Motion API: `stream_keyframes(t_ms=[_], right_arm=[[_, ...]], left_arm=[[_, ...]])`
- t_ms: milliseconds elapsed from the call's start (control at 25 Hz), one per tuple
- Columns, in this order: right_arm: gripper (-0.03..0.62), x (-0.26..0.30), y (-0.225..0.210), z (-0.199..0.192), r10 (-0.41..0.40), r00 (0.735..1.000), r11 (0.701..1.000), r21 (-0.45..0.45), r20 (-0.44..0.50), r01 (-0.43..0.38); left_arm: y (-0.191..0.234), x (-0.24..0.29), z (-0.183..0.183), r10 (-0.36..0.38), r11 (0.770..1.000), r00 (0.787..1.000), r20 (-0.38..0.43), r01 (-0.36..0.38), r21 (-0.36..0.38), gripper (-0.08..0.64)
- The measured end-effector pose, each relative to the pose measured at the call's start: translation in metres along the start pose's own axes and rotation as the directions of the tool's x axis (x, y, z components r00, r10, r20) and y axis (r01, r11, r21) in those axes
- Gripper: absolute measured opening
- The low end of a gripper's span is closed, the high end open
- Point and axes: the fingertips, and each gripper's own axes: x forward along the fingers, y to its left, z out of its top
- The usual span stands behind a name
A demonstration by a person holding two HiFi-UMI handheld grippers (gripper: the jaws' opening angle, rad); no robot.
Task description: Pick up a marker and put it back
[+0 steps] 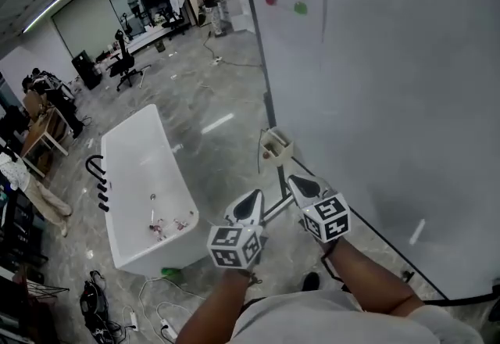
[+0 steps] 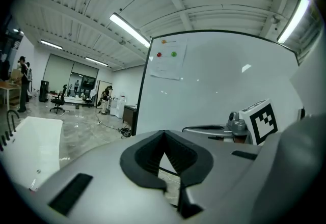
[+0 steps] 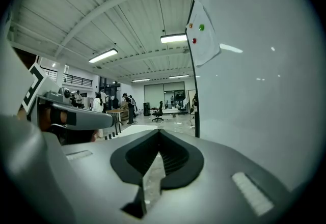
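Held close together below the whiteboard's [image 1: 391, 84] lower left corner, my left gripper [image 1: 252, 198] and right gripper [image 1: 300, 180] are both shut with nothing between the jaws. Just ahead of them a small beige holder [image 1: 275, 146] hangs at the board's left edge. I cannot make out a marker in it. The left gripper view shows its jaws [image 2: 163, 139] closed, the board [image 2: 214, 90] ahead, and the right gripper's marker cube [image 2: 260, 121] beside it. In the right gripper view its jaws [image 3: 158, 139] are closed too, with the board [image 3: 254, 80] on the right.
A paper sheet with orange, pink and green magnets [image 1: 301, 8] sits at the board's top left. A long white tub [image 1: 144, 178] stands on the floor to the left, with cables [image 1: 156, 311] near it. Chairs, desks and people are far back.
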Motion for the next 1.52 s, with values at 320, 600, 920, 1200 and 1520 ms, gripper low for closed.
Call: stream_keyframes(t_ms=[320,600,920,1200,1520], right_arm=[[0.003,0.065,-0.072,-0.009,0.023,0.999,1.0,0.016,-0.029,-0.022],[0.003,0.138,-0.116,-0.021,0.015,0.997,1.0,-0.002,-0.076,-0.015],[0.006,0.233,-0.154,-0.024,-0.028,0.988,0.999,-0.035,-0.15,0.023],[0.028,0.296,-0.159,-0.052,-0.039,0.968,0.996,-0.091,-0.247,0.017],[0.066,0.344,-0.172,-0.103,-0.074,0.895,0.989,-0.148,-0.44,0.009]], left_arm=[[0.04,0.082,0.005,0.05,0.999,0.998,-0.025,-0.05,0.0,0.002],[0.091,0.153,0.003,0.022,1.0,0.998,-0.051,-0.023,-0.011,0.002],[0.153,0.23,0.021,-0.052,0.999,0.995,-0.082,0.051,-0.013,0.002],[0.194,0.273,0.022,-0.109,0.994,0.988,-0.109,0.107,-0.024,0.002],[0.224,0.293,0.014,-0.148,0.988,0.981,-0.126,0.142,-0.06,0.002]])
